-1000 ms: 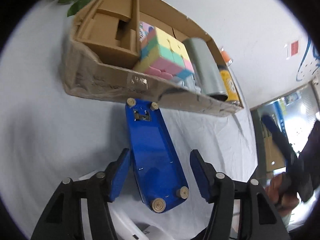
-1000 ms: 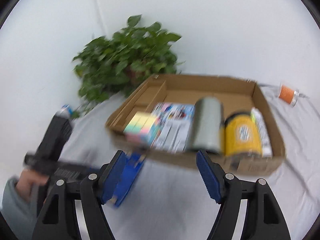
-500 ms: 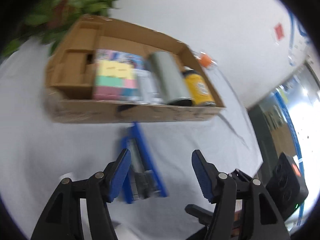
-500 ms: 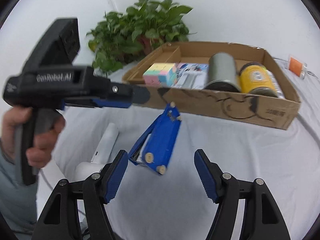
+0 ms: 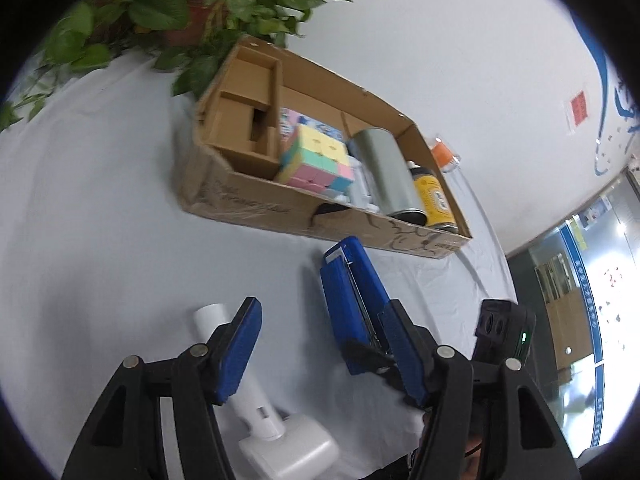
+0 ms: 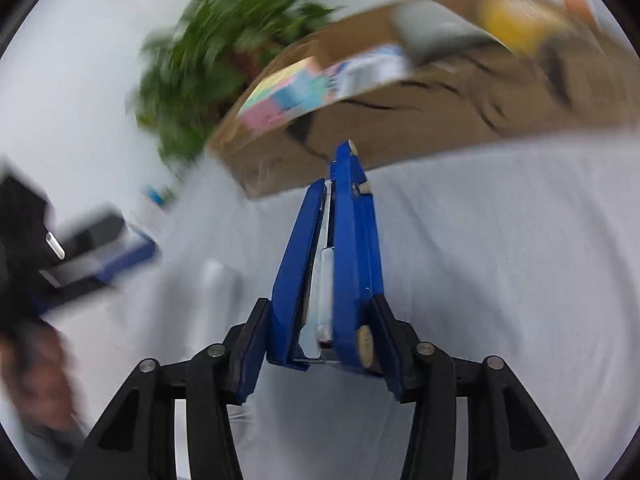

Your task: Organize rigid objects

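A blue stapler point(image 6: 332, 264) sits between the pads of my right gripper point(image 6: 320, 344), which is shut on its rear end; its nose points at the cardboard box point(image 6: 460, 120). The stapler also shows in the left wrist view point(image 5: 352, 300), just right of my left gripper point(image 5: 324, 344), which is open and empty. The box point(image 5: 256, 208) holds a pastel cube point(image 5: 316, 160), a grey can point(image 5: 388, 176) and a yellow can point(image 5: 434, 200). The right wrist view is blurred by motion.
A white handheld appliance point(image 5: 260, 408) lies on the white cloth under my left gripper. A potted plant point(image 5: 192, 12) stands behind the box. A small orange-capped jar point(image 5: 444, 152) stands past the box's far end. The right gripper's body point(image 5: 504, 340) is at lower right.
My right gripper has moved in and closed on the stapler's rear end. My left gripper has drawn back to the left and stays open.
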Action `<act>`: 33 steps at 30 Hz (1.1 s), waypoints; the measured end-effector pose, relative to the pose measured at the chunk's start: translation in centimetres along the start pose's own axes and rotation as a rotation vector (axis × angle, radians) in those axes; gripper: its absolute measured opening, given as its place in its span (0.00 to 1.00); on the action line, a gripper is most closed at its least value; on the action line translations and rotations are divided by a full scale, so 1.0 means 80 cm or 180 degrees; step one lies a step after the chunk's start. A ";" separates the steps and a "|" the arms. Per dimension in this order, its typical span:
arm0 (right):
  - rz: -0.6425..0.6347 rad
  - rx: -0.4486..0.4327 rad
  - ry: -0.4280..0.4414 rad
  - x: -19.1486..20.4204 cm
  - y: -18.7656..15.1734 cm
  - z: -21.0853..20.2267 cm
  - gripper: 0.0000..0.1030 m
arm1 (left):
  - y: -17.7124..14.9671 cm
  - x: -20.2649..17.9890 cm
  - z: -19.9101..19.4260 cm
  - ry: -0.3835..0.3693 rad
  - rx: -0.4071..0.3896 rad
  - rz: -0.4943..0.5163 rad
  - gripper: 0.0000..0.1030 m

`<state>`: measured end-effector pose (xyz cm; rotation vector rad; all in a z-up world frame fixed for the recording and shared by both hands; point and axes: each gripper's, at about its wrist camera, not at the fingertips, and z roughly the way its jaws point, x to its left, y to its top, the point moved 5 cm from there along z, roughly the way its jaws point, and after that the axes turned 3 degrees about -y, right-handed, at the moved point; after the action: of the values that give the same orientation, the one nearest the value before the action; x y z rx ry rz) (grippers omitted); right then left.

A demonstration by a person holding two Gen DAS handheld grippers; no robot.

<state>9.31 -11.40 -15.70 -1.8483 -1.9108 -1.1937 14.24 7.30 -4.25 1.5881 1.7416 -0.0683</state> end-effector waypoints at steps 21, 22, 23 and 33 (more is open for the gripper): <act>-0.0606 0.0266 -0.0871 -0.017 -0.010 -0.063 0.30 | -0.063 -0.072 0.181 -0.0796 0.1116 -0.0427 0.60; -0.0493 0.0294 -0.0804 -0.015 -0.010 -0.061 0.31 | -0.062 -0.069 0.177 -0.0754 0.1062 -0.0406 0.58; -0.0408 0.0312 -0.0751 -0.014 -0.010 -0.061 0.31 | -0.061 -0.066 0.175 -0.0729 0.1031 -0.0413 0.57; -0.0395 0.0298 -0.0909 0.025 0.004 -0.032 0.29 | -0.037 -0.060 0.130 -0.0782 0.0824 -0.0100 0.37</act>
<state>8.29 -11.73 -12.61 -1.9629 -2.2191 -0.8934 16.40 -2.67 -10.23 1.6553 1.6132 -0.5013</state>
